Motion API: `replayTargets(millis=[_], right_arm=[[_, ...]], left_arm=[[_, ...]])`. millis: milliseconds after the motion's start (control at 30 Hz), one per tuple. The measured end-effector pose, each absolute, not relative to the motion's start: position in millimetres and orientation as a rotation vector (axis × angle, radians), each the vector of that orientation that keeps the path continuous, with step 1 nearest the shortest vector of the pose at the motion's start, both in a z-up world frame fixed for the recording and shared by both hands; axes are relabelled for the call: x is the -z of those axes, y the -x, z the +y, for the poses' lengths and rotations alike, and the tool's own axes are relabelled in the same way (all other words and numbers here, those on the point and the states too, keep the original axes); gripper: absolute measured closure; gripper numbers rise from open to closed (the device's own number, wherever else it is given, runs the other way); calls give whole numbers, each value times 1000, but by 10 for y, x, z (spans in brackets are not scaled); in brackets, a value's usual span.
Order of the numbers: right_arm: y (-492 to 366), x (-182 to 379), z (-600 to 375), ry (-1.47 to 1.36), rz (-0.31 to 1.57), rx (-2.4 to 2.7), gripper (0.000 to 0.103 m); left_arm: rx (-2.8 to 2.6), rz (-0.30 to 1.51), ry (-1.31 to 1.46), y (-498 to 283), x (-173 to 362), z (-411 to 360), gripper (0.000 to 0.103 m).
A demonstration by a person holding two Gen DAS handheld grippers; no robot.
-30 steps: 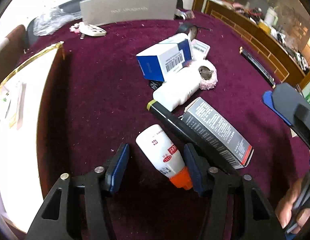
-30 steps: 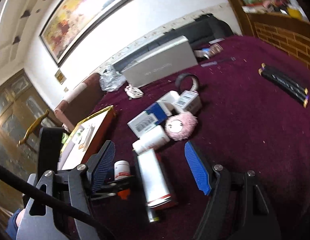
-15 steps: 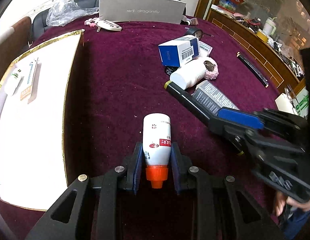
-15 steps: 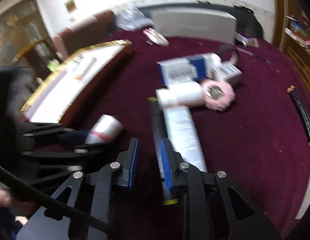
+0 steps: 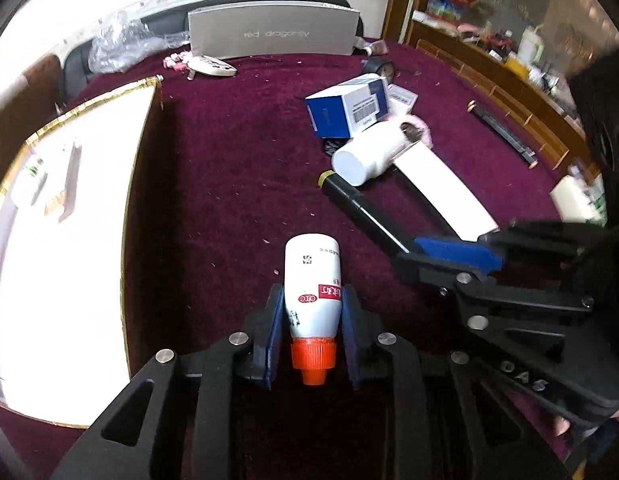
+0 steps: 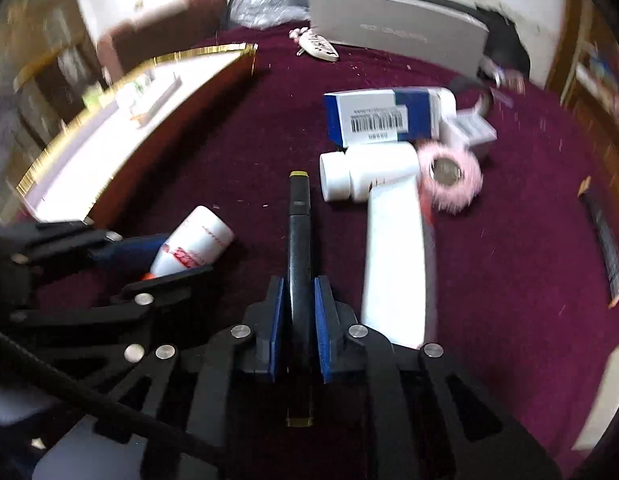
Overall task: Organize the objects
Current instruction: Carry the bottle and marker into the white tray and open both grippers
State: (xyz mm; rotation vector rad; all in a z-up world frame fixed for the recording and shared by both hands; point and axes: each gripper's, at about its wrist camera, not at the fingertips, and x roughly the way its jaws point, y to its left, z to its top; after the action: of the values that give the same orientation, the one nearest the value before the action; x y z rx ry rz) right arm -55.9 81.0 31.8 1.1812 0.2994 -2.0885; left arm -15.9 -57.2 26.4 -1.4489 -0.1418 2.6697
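Note:
A small white bottle (image 5: 312,272) with an orange cap sits between my left gripper's (image 5: 312,292) blue pads, cap toward the camera; the gripper is shut on it, just over the maroon cloth. To its right, my right gripper (image 5: 449,252) is shut on a black marker (image 5: 357,204) with yellow ends. In the right wrist view the marker (image 6: 299,216) runs straight out between the pads of the right gripper (image 6: 300,284). The bottle (image 6: 197,240) and left gripper (image 6: 149,256) show at the lower left there.
Behind the marker lie a white jar (image 5: 369,156), a blue and white carton (image 5: 349,110), a long white box (image 5: 441,188) and a pink fluffy item (image 6: 449,176). A gold-rimmed white tray (image 5: 143,84) borders the left. A grey box (image 5: 269,34) stands at the back.
My left gripper closed on the white bottle, which now points straight out. My right gripper swung down and in from open and closed on the black marker.

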Motion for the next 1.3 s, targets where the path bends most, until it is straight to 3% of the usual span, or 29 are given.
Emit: replayTargets(millis=[200,433,833,1300], right_arm=[[433,-490,1083,-1160,76,2093,91],[429,-673,1014,-1149,-54,2049,90],[402,-932,185,-1136,-61,1922,90],[858,-898,-979,-1246,-40,1857,90]], left_arm=[[-2650,-220,1337,20,-511,-602,81],[-2682,-316,1260,-141,-767,-848,81],[-2801,-487,1231,-255,-925,-1850,80],[-2823,-558,1469,231,-607,-2937,80]])
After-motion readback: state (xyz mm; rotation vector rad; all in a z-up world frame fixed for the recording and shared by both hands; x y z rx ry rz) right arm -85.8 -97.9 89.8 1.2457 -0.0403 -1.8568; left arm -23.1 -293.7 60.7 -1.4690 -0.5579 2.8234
